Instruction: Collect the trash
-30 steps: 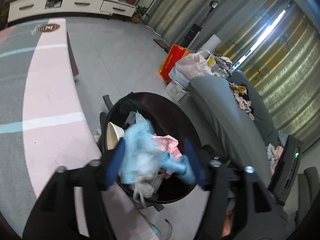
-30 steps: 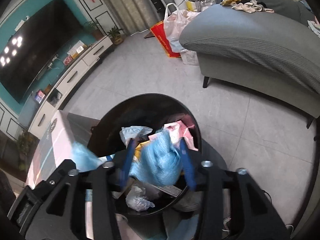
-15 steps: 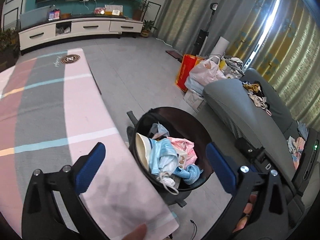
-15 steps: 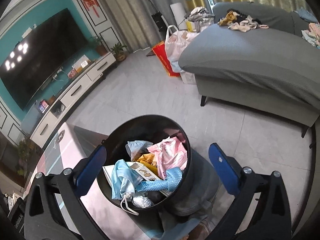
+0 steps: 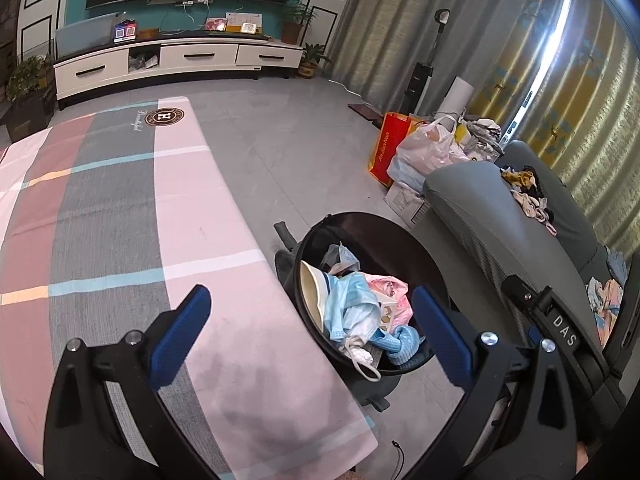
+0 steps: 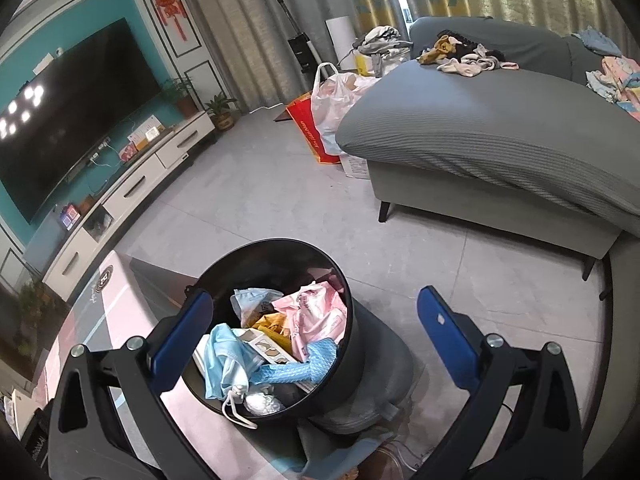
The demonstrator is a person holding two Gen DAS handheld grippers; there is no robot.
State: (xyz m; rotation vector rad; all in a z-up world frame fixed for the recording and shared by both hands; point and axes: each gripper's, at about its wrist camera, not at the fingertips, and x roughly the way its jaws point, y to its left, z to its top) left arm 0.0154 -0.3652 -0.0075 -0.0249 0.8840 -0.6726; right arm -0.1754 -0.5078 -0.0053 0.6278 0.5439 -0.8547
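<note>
My left gripper hangs w/ its jaws wide, table under its left finger, trash bin under its right. The bin stands on the floor just beside the table's edge, btwn table and sofa. In the bin: masks, a wrapper, a cloth (all heaped together). My right gripper spreads over the same bin. Bags sit at the sofa's far end; TV cabinet along the far wall.

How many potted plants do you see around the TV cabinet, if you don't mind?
3: one plant left of the TV cabinet, one on its right end, one on the floor there. More may be hidden.
</note>
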